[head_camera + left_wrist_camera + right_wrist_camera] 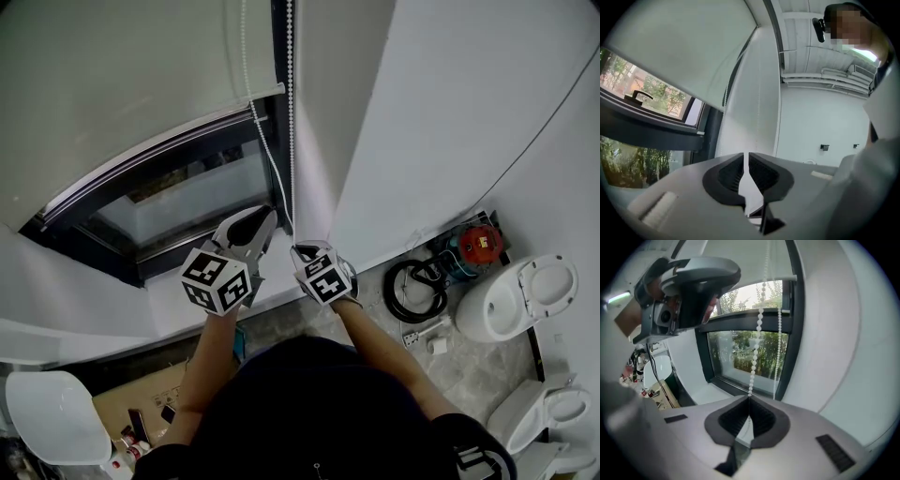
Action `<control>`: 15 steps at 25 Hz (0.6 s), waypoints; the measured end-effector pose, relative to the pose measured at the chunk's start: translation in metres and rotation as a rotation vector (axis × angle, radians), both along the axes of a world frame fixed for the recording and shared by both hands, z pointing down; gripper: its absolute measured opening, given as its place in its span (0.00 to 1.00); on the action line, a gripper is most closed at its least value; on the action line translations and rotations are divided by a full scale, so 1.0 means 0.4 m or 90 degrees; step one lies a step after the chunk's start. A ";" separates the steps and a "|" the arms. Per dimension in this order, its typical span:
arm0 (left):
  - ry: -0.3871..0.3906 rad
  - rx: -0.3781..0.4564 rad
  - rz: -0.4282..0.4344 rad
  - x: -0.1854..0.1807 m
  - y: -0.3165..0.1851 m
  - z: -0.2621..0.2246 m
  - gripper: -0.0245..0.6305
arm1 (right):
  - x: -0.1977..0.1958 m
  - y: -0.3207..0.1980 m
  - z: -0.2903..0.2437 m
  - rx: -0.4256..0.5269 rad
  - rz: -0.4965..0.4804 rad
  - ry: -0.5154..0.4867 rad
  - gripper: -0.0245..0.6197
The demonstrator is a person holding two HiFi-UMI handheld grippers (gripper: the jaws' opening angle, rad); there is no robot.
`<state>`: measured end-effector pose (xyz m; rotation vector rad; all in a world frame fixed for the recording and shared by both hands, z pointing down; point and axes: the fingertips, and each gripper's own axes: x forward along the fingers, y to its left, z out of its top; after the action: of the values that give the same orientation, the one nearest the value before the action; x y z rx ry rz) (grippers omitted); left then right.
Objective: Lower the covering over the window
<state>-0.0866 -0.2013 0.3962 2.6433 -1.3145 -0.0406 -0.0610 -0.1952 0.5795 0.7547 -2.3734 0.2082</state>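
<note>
So the right gripper was pinched on the white beaded plastic chain, and the left gripper was closed and empty. A steady, straight-down pull looked best for dropping the pale fabric roller blind.

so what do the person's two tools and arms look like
Left tool and right tool: pale grey bodies with black ribbed pads. Each carries a white cube with black square markers. The forearms are bare, and the person wears a dark top.
</note>
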 end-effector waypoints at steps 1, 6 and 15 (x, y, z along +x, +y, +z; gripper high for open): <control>-0.002 0.009 0.009 0.014 0.000 -0.015 0.07 | 0.000 0.001 -0.001 0.002 -0.002 0.001 0.06; -0.017 0.033 0.044 0.069 -0.012 -0.057 0.14 | 0.000 0.005 -0.004 0.012 -0.013 0.011 0.06; -0.040 0.012 0.058 0.112 -0.047 -0.043 0.06 | 0.001 0.020 -0.004 0.013 -0.016 0.015 0.06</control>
<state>-0.0417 -0.2200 0.3789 2.7382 -1.2171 0.0438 -0.0608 -0.1870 0.5780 0.7313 -2.3647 0.1644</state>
